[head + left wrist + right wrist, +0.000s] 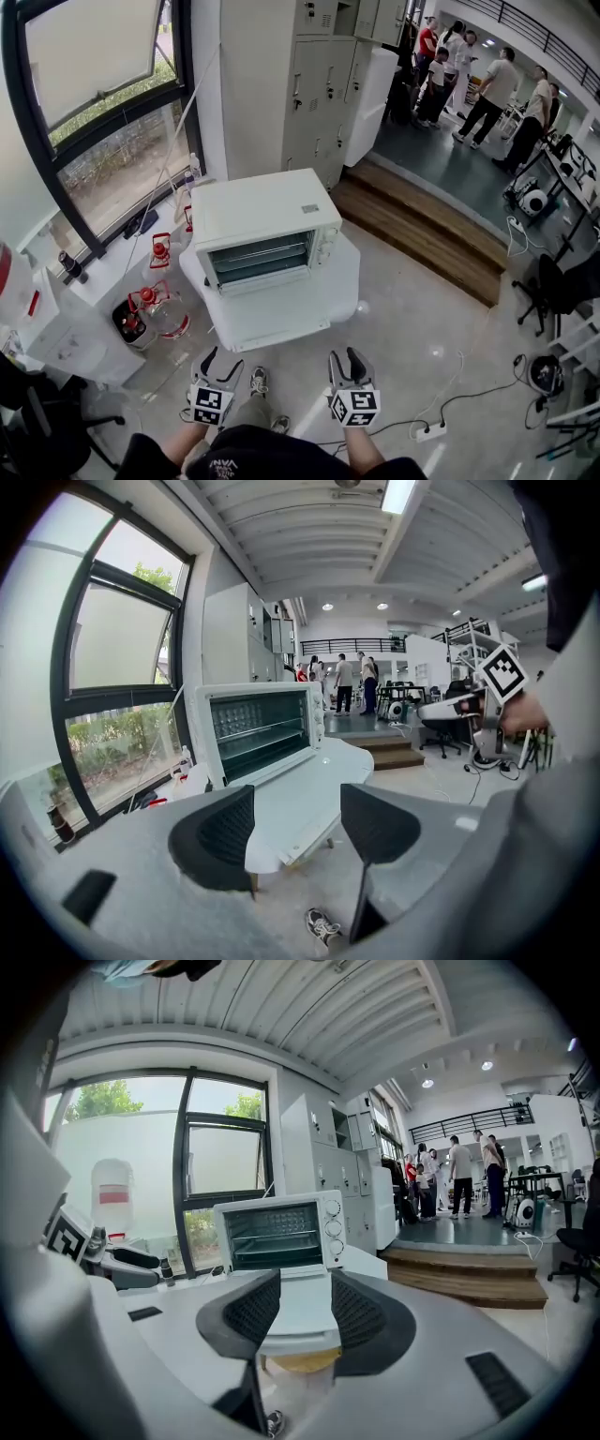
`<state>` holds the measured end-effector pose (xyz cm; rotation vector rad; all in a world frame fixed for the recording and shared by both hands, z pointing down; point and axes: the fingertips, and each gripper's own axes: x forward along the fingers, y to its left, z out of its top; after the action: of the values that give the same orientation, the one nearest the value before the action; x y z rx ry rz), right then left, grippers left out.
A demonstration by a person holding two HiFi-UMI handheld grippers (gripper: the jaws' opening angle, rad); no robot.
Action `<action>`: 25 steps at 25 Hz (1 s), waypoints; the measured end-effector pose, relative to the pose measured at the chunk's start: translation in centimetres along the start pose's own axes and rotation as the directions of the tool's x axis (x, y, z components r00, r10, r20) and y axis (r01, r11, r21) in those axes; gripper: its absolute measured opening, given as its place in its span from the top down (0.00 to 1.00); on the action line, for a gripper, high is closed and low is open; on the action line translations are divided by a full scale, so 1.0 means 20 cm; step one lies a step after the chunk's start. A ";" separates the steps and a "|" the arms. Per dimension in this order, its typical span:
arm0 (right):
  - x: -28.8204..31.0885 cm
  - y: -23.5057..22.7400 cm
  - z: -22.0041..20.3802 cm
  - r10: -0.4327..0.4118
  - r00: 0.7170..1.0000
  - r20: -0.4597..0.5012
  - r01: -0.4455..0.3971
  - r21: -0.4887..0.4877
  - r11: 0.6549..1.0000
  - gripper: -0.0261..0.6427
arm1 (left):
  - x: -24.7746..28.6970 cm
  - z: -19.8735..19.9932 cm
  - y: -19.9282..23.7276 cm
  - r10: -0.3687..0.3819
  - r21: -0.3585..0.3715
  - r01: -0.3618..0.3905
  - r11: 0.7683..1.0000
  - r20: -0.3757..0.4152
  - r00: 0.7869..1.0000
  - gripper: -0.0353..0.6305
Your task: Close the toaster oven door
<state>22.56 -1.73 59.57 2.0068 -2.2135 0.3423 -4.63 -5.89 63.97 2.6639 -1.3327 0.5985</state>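
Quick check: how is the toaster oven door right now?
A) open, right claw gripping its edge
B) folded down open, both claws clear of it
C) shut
B: the toaster oven door lies folded down flat, and the left claw and right claw hang open short of it.

Open air runs from left claw [221, 361] and right claw [346, 359] to the lowered oven door [272, 319] (its edge unblocked). Red-capped jugs [159, 314] stand to their left.
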 end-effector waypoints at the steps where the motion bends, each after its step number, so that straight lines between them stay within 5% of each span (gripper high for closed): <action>1: 0.02 -0.01 -0.02 -0.003 1.000 -0.008 0.003 -0.001 1.000 0.73 | 0.02 -0.01 0.00 -0.003 -0.004 0.003 1.000 -0.007 1.000 0.52; 12: 0.33 -0.08 -0.35 -0.048 0.986 -0.162 0.043 -0.033 0.999 0.73 | 0.13 -0.26 0.08 -0.004 -0.045 -0.001 0.999 -0.128 0.992 0.52; 25: 0.60 -0.18 -0.72 -0.069 0.937 -0.343 0.051 -0.061 0.997 0.73 | 0.10 -0.48 0.08 -0.024 -0.100 -0.001 0.995 -0.244 0.969 0.52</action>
<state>24.08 -9.85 76.72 1.8185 -1.9220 0.5752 -7.75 -5.82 73.41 2.4231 -1.2426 0.8077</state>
